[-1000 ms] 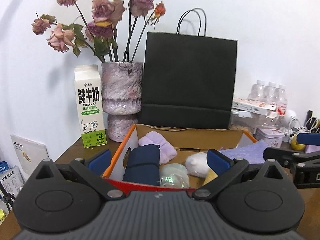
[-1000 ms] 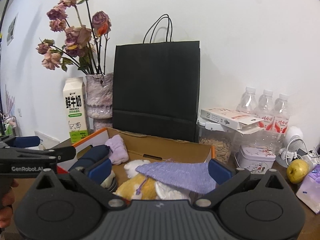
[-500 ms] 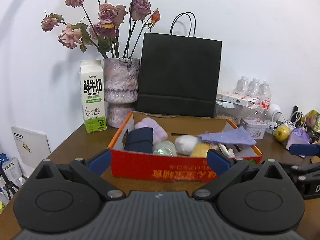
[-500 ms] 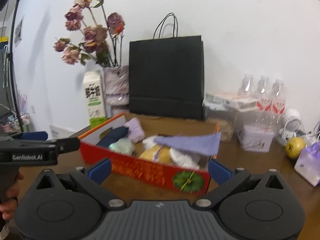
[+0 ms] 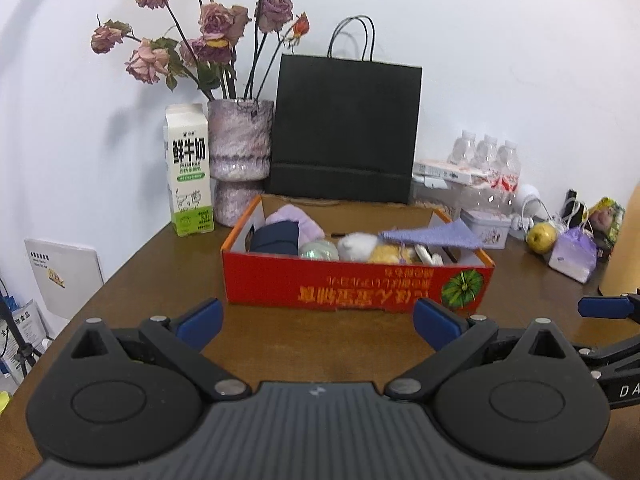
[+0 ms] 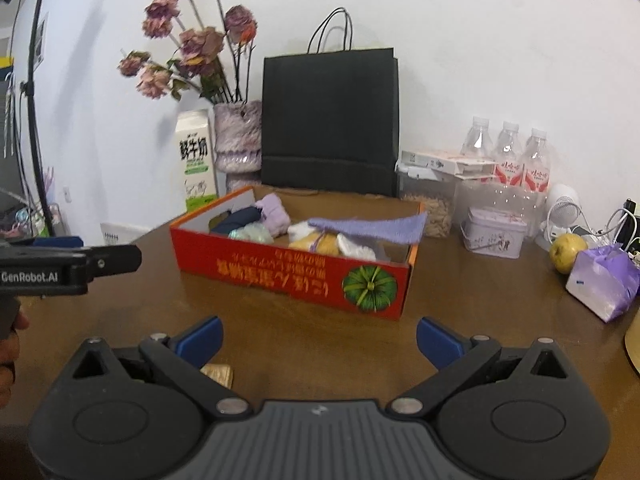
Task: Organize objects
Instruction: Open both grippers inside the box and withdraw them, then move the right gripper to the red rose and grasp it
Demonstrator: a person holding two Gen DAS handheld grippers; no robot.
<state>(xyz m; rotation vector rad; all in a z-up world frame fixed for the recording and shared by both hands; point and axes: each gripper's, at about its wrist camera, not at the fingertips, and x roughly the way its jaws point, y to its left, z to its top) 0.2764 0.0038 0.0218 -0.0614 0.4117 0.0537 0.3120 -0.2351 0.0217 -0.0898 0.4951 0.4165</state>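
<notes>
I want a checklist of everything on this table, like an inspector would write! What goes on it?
Surface: brown wooden table, bare in front of the box.
Job's things: red cardboard box holding a navy bundle, lilac fluffy item, white plush, yellow plush; purple cloth draped over its right rim.
Clutter: milk carton, vase of dried roses, black paper bag, water bottles, tin, pear-like fruit, purple pouch.
Grippers: left gripper and right gripper, jaws wide open, both empty.
Cables: white cords at far right.
Surroundings: white wall; a stand at left.
</notes>
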